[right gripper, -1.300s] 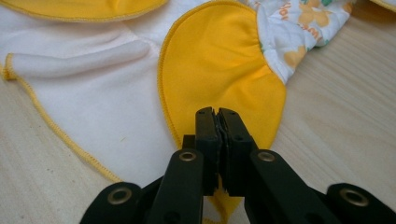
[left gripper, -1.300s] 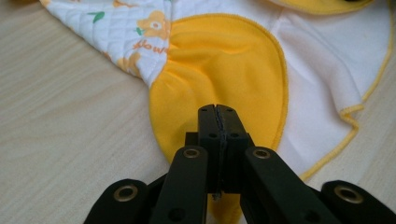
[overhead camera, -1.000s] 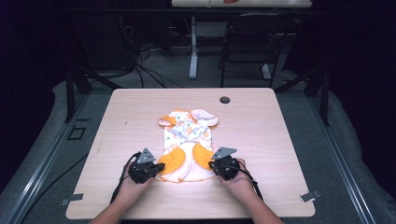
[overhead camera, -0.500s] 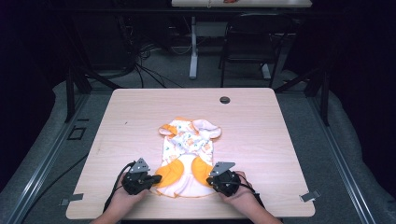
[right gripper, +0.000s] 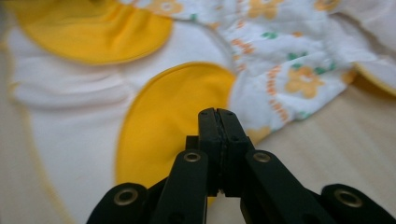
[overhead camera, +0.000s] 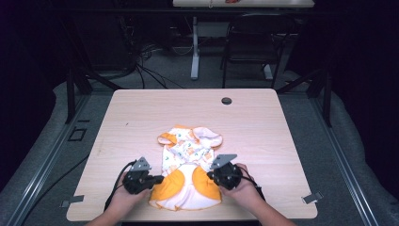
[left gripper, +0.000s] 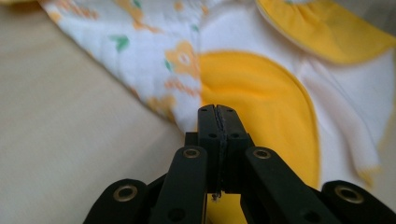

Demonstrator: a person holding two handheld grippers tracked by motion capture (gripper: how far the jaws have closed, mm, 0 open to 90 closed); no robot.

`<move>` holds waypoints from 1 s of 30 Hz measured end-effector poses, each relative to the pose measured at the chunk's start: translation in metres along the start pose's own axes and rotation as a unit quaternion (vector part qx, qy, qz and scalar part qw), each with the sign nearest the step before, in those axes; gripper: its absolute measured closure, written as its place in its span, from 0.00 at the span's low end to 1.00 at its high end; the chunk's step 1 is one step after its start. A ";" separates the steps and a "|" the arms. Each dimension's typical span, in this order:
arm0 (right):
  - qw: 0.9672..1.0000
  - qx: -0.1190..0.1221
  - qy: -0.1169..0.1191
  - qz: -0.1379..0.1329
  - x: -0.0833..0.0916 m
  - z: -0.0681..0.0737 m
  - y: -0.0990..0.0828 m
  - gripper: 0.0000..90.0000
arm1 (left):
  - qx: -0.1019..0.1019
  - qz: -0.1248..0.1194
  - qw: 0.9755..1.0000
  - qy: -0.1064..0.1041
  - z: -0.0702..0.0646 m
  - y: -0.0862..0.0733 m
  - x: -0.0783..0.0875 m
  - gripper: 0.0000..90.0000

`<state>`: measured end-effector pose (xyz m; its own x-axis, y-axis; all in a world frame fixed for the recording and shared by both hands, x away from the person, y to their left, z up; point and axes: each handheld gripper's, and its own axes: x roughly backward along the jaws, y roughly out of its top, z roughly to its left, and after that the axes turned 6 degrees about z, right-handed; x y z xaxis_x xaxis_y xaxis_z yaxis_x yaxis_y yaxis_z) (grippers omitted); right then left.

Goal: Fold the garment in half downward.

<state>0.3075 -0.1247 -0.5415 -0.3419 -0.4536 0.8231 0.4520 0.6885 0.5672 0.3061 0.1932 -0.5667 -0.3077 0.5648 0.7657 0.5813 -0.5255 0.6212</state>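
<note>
A small garment [overhead camera: 188, 150], white with a flower print and orange-yellow patches, lies on the table near its front edge, its white and yellow lower part spread toward me. My left gripper [overhead camera: 160, 179] grips the garment's lower left side, and my right gripper [overhead camera: 209, 175] grips the lower right side. In the left gripper view the jaws [left gripper: 217, 108] are pressed together where the printed cloth meets a yellow patch [left gripper: 261, 93]. In the right gripper view the jaws [right gripper: 218, 111] are likewise pressed together at the edge of a yellow patch [right gripper: 177, 102].
The light wooden table [overhead camera: 263, 122] has a black round cable hole [overhead camera: 226, 100] near its far edge. Metal brackets sit at the front corners [overhead camera: 312, 197] [overhead camera: 70, 201]. Cables trail from both grippers over the front edge. Dark floor and desk legs lie beyond.
Both grippers have drawn back toward the front edge, dragging the garment with them. Its lower part now lies spread out between them, showing more white and yellow.
</note>
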 end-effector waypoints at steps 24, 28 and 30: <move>0.998 -0.049 -0.023 0.029 -0.061 -0.057 0.041 0.99 | -0.005 0.003 0.999 0.047 0.040 0.058 -0.052 1.00; 0.999 -0.040 -0.017 0.031 -0.060 -0.052 0.040 0.99 | -0.001 0.008 0.999 0.031 0.037 0.051 -0.047 1.00; 0.999 -0.033 -0.003 0.037 -0.059 -0.049 0.042 0.96 | 0.001 0.015 0.999 0.029 0.036 0.050 -0.045 1.00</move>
<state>0.3871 -0.0974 -0.5648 -0.3104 -0.3986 0.8630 0.5292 0.6817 0.5052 0.3765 0.1644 -0.5758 -0.3329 0.5114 0.7922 0.5930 -0.5396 0.5976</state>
